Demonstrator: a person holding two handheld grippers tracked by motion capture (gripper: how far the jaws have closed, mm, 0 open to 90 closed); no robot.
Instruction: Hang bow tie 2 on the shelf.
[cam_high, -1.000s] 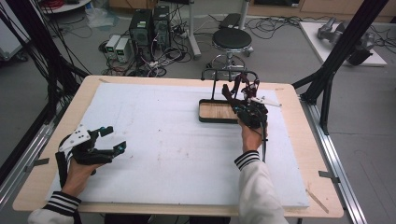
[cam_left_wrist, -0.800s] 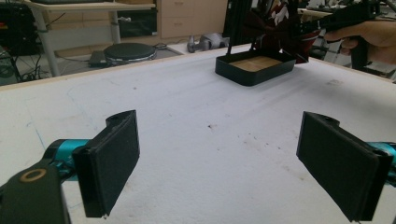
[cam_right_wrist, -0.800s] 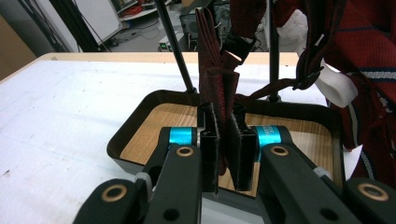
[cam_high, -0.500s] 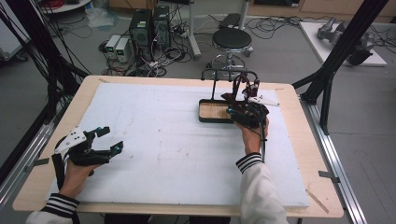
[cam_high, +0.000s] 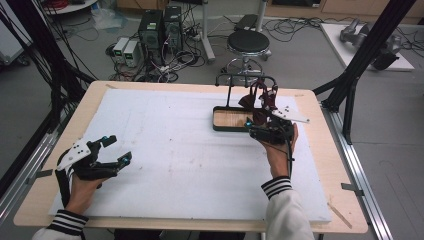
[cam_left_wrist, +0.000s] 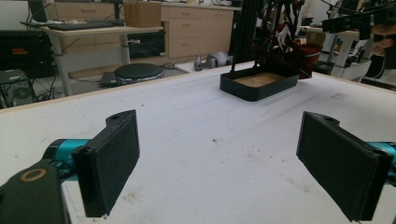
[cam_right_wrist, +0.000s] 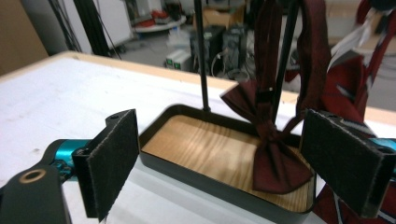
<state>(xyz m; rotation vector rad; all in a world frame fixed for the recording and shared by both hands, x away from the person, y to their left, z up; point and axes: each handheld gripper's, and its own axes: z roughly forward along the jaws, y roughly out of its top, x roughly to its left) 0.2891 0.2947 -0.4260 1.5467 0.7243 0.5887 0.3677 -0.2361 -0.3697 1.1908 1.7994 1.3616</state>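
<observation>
With our right gripper (cam_right_wrist: 219, 163) wide open and empty, we could snag the dark red fabric bow tie (cam_right_wrist: 273, 149) and topple its black wood-floored stand (cam_right_wrist: 187, 144).

Left hand-held gripper (cam_high: 114, 150): black frame, teal joints, grey three-cornered plate; black padded jaws; black-and-white striped cuffs (cam_high: 276, 186).

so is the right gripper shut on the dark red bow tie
No, the right gripper stands open, its jaws apart on either side of the dark red bow tie over the black wood-bottomed tray.
</observation>
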